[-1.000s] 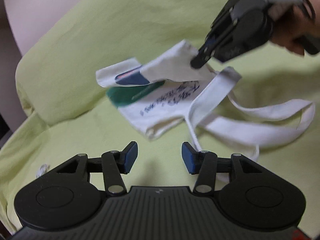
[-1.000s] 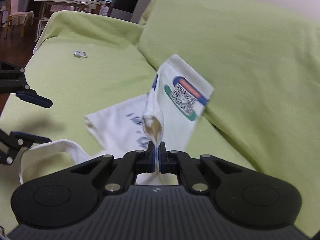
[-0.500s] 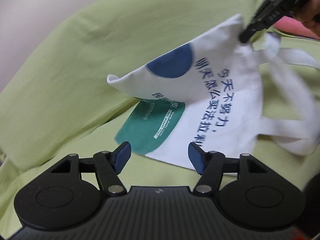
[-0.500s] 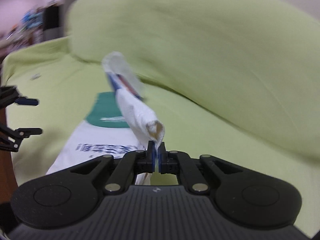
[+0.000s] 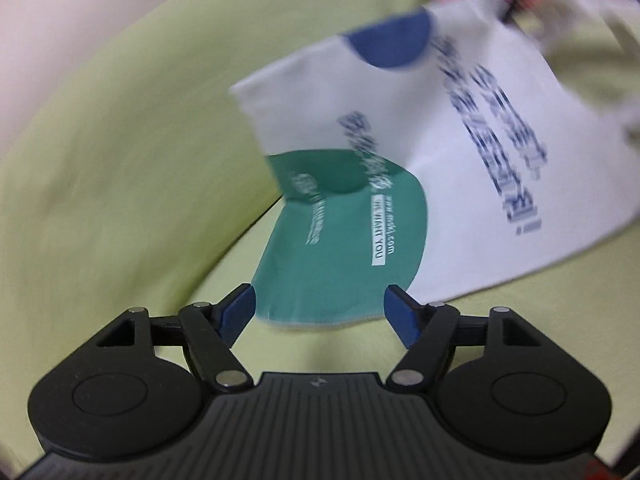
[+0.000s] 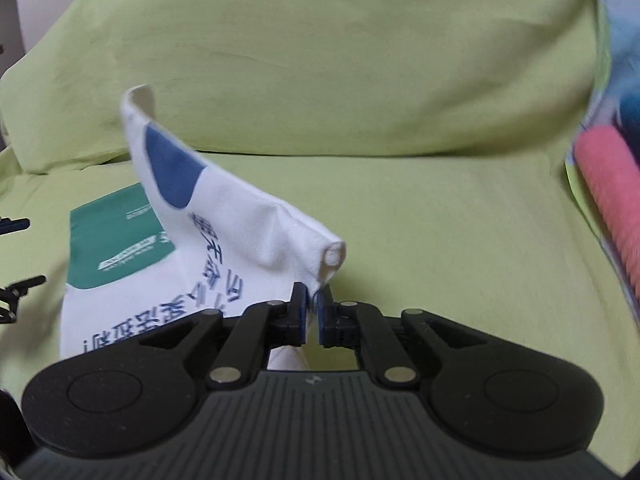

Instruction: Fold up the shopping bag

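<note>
A white cloth shopping bag (image 5: 460,168) with a green panel, a blue spot and dark blue lettering lies partly lifted on a green-covered sofa. My right gripper (image 6: 313,308) is shut on the bag's (image 6: 248,240) top hem and holds that corner up, so the cloth rises in a curved flap. My left gripper (image 5: 320,314) is open, its blue pads just short of the green corner (image 5: 340,264) of the bag, with nothing between them. The left gripper's fingertips (image 6: 16,224) show at the left edge of the right wrist view. The handles are blurred.
The sofa's seat (image 6: 440,240) and back cushion (image 6: 320,60) are covered in light green cloth. A pink and blue object (image 6: 612,184) lies at the right end of the seat. A pale wall (image 5: 60,20) shows at the upper left.
The right gripper has pulled the held hem rightwards and spread the bag out. The left gripper has moved in close to the green corner and has opened wider.
</note>
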Motion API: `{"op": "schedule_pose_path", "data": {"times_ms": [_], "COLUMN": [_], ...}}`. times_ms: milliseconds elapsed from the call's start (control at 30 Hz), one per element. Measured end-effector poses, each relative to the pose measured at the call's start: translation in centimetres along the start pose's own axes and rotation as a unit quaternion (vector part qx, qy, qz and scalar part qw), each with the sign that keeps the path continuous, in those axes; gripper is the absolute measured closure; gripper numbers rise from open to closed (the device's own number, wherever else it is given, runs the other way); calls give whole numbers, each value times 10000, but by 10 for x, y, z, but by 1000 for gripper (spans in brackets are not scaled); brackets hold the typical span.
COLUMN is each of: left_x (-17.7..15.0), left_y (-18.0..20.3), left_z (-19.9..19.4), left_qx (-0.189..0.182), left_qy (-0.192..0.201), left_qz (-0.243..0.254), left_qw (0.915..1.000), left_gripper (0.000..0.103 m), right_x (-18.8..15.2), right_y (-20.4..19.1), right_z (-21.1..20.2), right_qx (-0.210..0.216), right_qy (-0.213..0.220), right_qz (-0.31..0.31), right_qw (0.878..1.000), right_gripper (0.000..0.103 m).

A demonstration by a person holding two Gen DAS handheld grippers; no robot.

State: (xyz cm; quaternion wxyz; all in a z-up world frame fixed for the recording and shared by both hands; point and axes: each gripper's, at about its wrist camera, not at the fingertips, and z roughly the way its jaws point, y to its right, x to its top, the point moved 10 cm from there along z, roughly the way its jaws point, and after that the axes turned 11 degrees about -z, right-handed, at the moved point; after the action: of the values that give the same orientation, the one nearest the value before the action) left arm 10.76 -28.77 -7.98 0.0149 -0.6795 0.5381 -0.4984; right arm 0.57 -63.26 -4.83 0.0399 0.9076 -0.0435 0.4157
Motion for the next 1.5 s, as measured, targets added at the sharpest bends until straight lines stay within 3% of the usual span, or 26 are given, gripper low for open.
{"op": "schedule_pose_path", "data": {"times_ms": [100,167,233,300,367,433,533,700,733,767,800,833,867,900,967,1000,1067,1167,1367,1500], "left_x": [-1,-4,-6,-11,-19,-26,-36,-24,-22,-21,-22,-23,-23,-23,-22,-21,-19,-19,-18,7], "left_y": [9,4,-4,-12,-16,-16,-16,-21,-21,-23,-24,-24,-24,-24,-26,-29,-34,-30,9,51], "left_z": [17,22,27,31,38,47,62,82,86,91,96,100,105,108,108,105,94,70,-8,-55], "left_qx": [-22,27,89,149,228,295,246,304,309,287,251,203,165,124,-2,-34,-147,-280,-741,-1038], "left_qy": [-58,-108,-142,-170,-201,-229,-228,123,177,211,190,123,47,-25,-92,-91,-144,-285,-563,-548], "left_qz": [775,922,985,1097,1354,1741,2223,2491,2565,2644,2704,2757,2783,2747,2526,2393,2095,1940,1769,1613], "left_qw": [9970,9957,9950,9937,9903,9840,9744,9679,9659,9638,9622,9610,9603,9614,9675,9709,9776,9802,9798,9799], "left_gripper": [24,24,24,21,21,21,21,24,25,34,49,61,94,95,96,97,98,98,98,98], "right_x": [-6,-8,-10,-9,-14,-26,-44,-68,-71,-75,-79,-82,-85,-87,-88,-88,-88,-95,-96,-90], "right_y": [21,26,13,-13,-49,-95,-163,-237,-247,-255,-262,-265,-267,-266,-259,-255,-251,-242,-184,-134], "right_z": [-9,-22,-37,-46,-52,-46,-37,-18,-17,-17,-16,-14,-10,-6,-8,-11,-18,-31,-61,-68], "right_qx": [-398,-579,-539,-247,130,541,1105,1276,1295,1273,1240,1175,1091,999,895,866,803,463,-375,-927], "right_qy": [188,385,549,703,748,607,398,165,144,137,132,124,92,52,12,-2,-37,-79,-241,-360], "right_qz": [74,57,-59,-201,-474,-1034,-1880,-3071,-3221,-3373,-3523,-3665,-3787,-3877,-3868,-3843,-3920,-4298,-4368,-4334], "right_qw": [9990,9976,9970,9970,9960,9913,9751,9429,9377,9327,9276,9229,9190,9163,9178,9191,9164,9017,8985,8957], "right_gripper": [90,78,77,73,60,59,58,55,48,38,35,35,35,38,60,61,76,81,84,83]}}
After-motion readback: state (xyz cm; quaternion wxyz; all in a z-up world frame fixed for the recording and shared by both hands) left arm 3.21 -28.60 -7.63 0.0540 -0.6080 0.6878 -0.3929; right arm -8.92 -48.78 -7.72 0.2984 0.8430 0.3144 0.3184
